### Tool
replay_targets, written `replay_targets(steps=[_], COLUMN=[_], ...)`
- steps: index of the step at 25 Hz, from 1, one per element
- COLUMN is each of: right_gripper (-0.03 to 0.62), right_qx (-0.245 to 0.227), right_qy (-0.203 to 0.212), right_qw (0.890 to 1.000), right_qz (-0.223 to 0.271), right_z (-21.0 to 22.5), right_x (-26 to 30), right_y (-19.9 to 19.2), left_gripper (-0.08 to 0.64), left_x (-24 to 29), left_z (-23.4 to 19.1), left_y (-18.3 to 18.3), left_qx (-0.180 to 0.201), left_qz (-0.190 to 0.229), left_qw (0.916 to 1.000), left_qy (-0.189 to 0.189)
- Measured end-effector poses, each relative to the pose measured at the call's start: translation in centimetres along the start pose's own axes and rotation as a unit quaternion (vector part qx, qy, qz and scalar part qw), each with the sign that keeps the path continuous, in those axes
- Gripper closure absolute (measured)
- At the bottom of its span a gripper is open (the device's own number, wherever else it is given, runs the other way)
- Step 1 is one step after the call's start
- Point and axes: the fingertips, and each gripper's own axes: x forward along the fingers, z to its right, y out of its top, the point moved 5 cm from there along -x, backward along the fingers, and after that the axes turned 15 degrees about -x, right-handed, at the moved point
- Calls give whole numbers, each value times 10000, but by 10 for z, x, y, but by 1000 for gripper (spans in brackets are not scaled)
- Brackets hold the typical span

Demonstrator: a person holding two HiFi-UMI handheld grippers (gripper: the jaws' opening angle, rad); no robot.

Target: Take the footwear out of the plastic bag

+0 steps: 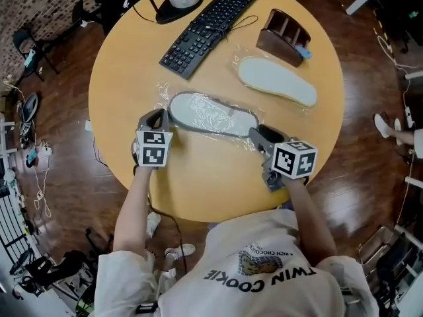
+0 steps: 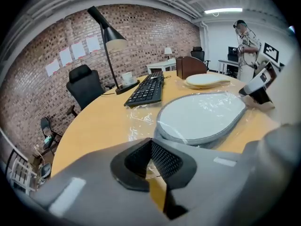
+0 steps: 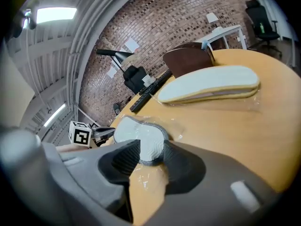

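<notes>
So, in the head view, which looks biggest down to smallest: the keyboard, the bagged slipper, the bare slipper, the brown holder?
1. keyboard, clearly longest.
2. bagged slipper and bare slipper: too alike to rank.
3. brown holder, smallest.

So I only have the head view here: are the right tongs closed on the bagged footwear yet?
Observer: No. In the right gripper view the right gripper has its tongs apart, with the grey-rimmed end of the bagged footwear in the gap, unclamped.
Operator: And the left?
Observer: In the left gripper view the left gripper has its tongs' tips together, short of the footwear; whether they pinch the plastic bag I can't tell.
Operator: Does that black base carry a lamp?
Observer: Yes, a black lamp, shade angled downward.
</notes>
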Motion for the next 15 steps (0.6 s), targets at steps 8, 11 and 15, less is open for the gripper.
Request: replay_targets(steps=[8,11,15], right_gripper=[449,439,413], right_qx=[147,123,83], right_qy=[146,163,181], right_qw=[9997,9997,9997], right_qz=[-111,-136,-127], right_z=[2,5,11], right_x=[2,1,-3], right_y=[-3,-1,5], left_gripper=[557,558,558], left_x=[15,16,15], left_z=[-5,-5,-4], left_y=[-5,-3,-4], left_qx=[277,305,268], left_qz=[-265,-257,-221], left_qw=[9993,9992,9994], left_qy=[5,-58,-72])
